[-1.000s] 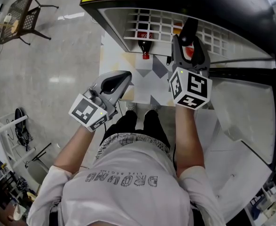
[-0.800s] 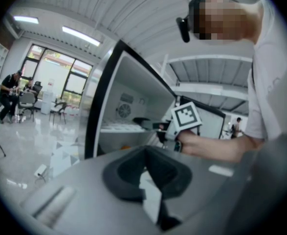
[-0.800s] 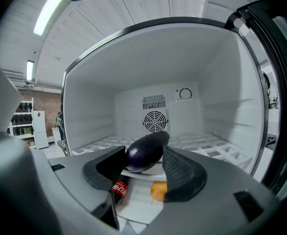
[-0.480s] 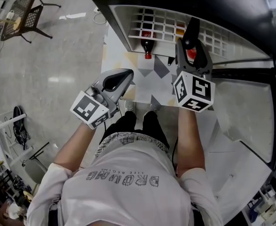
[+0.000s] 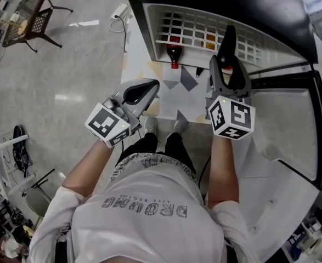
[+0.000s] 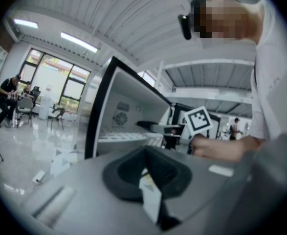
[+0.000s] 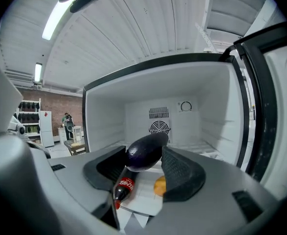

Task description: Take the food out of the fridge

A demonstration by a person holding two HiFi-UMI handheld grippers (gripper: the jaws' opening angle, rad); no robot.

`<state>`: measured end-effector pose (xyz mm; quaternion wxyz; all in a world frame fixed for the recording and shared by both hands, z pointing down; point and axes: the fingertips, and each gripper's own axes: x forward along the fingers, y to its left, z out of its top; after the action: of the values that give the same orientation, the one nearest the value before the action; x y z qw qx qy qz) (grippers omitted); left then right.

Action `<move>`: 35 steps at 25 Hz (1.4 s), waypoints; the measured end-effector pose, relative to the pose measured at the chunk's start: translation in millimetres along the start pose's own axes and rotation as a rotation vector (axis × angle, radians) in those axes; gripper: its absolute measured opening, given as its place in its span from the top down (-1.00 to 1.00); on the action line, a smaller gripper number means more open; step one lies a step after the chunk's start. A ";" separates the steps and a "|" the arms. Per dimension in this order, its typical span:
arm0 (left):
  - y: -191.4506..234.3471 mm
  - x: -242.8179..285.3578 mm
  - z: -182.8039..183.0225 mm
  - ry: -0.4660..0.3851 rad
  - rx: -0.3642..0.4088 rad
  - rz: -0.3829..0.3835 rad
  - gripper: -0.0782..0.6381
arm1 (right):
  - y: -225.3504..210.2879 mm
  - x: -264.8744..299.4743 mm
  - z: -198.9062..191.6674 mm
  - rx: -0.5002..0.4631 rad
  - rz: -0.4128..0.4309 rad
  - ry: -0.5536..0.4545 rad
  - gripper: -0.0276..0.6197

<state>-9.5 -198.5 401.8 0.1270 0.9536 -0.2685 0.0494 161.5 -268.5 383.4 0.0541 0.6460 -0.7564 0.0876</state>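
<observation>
At the mouth of the open fridge (image 5: 150, 34), on the right, the right hand-held gripper (image 5: 227, 64) is clamped on a dark purple eggplant (image 7: 145, 152); its two black jaw pads press the eggplant's sides, and the rounded end sticks out past them toward the far wall of the fridge; from the head view the eggplant sits over the near right part of the white wire shelf (image 5: 193, 29); a cola bottle (image 5: 174, 51) lies on that shelf to the left, its red cap pointing toward the person and hanging at the shelf's near edge; a small orange piece of food (image 7: 159, 185) lies on the shelf just right of the bottle, partly hidden by the right jaw; the fridge door (image 5: 284, 125) stands swung open at the far right; the left hand-held gripper (image 5: 144, 89) is held lower and to the left, over the tiled floor (image 5: 67, 64) and well apart from the fridge shelf; its jaws are pressed together with nothing between them; a metal chair (image 5: 29, 15) stands at the far left.
</observation>
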 end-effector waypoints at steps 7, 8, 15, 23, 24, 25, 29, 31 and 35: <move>-8.1 -11.9 9.6 -0.025 0.020 -0.019 0.76 | 10.1 -29.0 5.9 0.012 0.018 -0.024 0.22; -9.3 -13.7 10.7 -0.027 0.024 -0.022 0.76 | 11.8 -33.4 7.1 0.015 0.019 -0.029 0.22; -14.4 -28.0 17.0 -0.044 0.032 -0.039 0.76 | 19.9 -64.9 8.3 0.011 0.024 -0.046 0.22; -20.9 -40.5 26.3 -0.063 0.061 -0.063 0.76 | 25.9 -98.1 4.7 0.019 0.014 -0.050 0.22; -21.7 -41.5 27.1 -0.064 0.064 -0.065 0.76 | 26.5 -101.6 3.9 0.022 0.013 -0.051 0.22; -22.4 -42.6 27.9 -0.065 0.066 -0.067 0.76 | 27.3 -105.1 3.0 0.025 0.012 -0.051 0.22; -24.9 -46.2 30.4 -0.076 0.067 -0.074 0.76 | 29.9 -118.7 0.1 0.031 0.003 -0.050 0.22; -26.7 -48.0 31.5 -0.078 0.073 -0.080 0.76 | 31.3 -125.2 -1.7 0.038 -0.002 -0.050 0.22; -30.0 -51.4 31.3 -0.082 0.080 -0.089 0.76 | 33.7 -136.4 -7.1 0.059 -0.008 -0.053 0.22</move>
<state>-36.6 -156.6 356.9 0.0799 0.9701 -0.2287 0.0151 149.8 -130.0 361.6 0.0154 0.6522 -0.7522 0.0925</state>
